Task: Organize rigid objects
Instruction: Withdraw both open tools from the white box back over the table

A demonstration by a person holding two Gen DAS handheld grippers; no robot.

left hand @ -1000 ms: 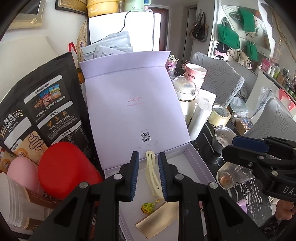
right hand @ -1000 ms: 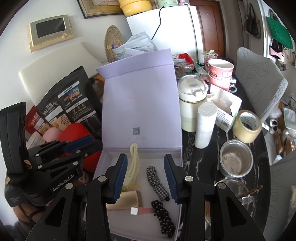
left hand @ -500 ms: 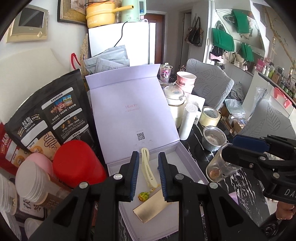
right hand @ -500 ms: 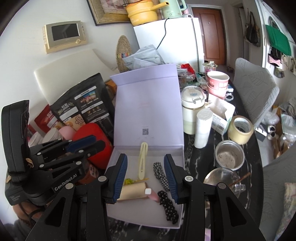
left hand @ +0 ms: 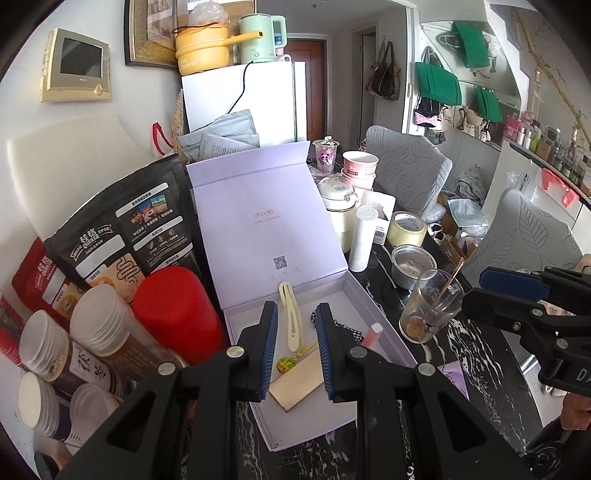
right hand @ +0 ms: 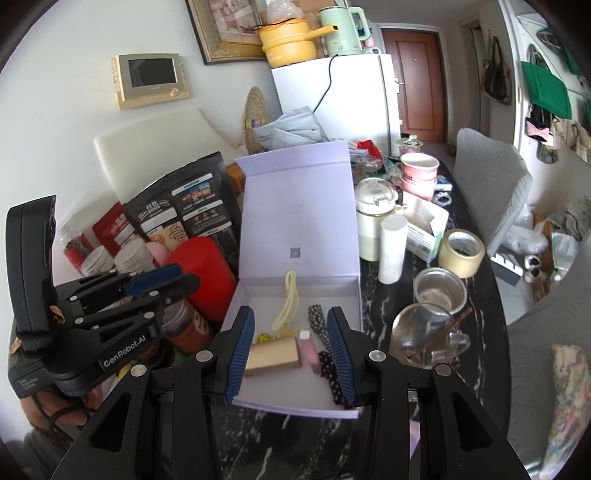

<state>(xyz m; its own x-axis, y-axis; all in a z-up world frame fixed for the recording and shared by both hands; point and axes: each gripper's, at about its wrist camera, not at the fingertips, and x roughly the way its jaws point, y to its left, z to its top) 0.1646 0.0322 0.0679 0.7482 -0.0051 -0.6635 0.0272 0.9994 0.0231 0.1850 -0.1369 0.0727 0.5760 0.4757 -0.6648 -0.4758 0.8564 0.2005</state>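
Lilac box [left hand: 373, 306] sits lower centre of the left wrist view, lid up, on the black marble table [left hand: 491, 354]. My left gripper [left hand: 295, 349] jaws slightly apart, empty, above a cream hair clip [left hand: 291, 321] and gold card [left hand: 297, 382]. Right wrist view: my right gripper [right hand: 291, 349] jaws apart, nothing held, box [right hand: 236, 302] centre frame holding clip [right hand: 286, 306], pink tube [right hand: 308, 350], dotted hair ties [right hand: 332, 376]. Left gripper [right hand: 162, 284] at left edge.

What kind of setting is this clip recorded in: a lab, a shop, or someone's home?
Most likely a lived-in home, a kitchen-dining corner. A white fridge stands by the wall with a yellow pot and a kettle on top, and bags hang on the wall beside the cluttered dark table.
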